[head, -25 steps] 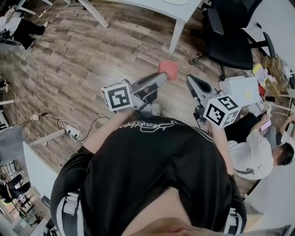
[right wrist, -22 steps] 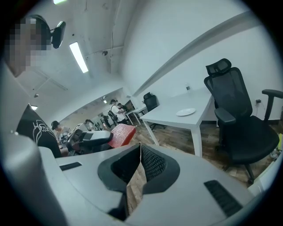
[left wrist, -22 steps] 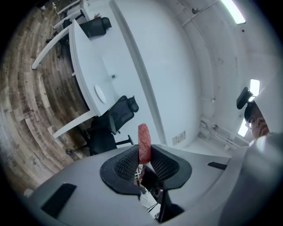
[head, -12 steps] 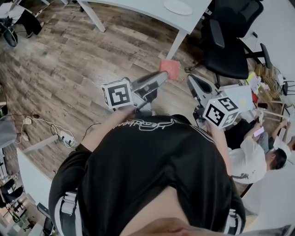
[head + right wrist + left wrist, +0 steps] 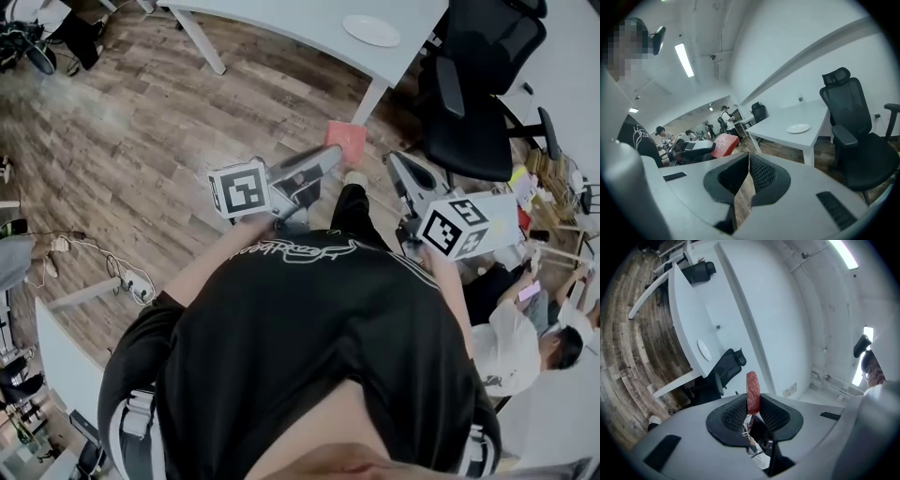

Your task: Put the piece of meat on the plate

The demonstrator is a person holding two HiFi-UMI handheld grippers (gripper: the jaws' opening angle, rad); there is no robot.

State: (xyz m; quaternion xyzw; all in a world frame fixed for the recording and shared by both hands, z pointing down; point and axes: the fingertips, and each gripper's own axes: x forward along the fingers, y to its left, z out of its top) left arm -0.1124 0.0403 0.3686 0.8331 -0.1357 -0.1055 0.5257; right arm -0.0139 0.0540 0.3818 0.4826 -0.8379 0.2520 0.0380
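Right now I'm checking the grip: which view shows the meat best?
The left gripper view: the piece of meat stands edge-on, clamped between the pads of the left gripper. The head view shows a small red square at the gripper's tip; the right gripper view shows its broad face, no pads.

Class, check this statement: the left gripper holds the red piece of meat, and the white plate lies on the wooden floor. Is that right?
Not quite. The white plate lies on the white table, not on the wooden floor; the head view shows it. The rest stands: the left gripper holds the red piece of meat.
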